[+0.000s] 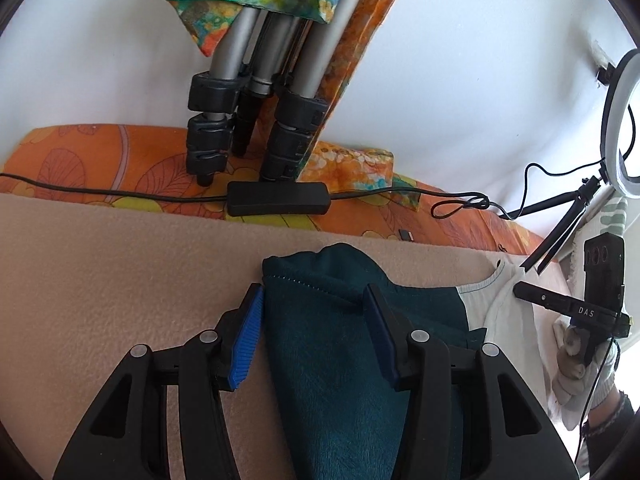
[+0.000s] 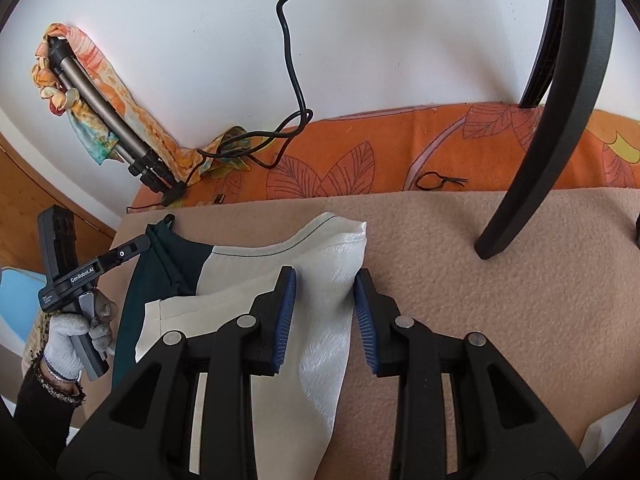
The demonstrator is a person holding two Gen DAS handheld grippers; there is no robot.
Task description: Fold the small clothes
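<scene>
Blue ribbed pads of the left gripper (image 1: 316, 320) stood apart around teal garment (image 1: 340, 360) cloth; right gripper (image 2: 324, 312) likewise straddled its white satin half on beige fleece (image 2: 500, 288). Tripod legs (image 1: 240, 120) at twelve o'clock.

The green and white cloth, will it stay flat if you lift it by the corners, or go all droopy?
Probably droopy. The green and white cloth already bunches into soft folds between the right gripper pads, and its green part wrinkles between the left gripper pads. It looks thin, so likely light. The white part's sheen suggests it may slip.
</scene>
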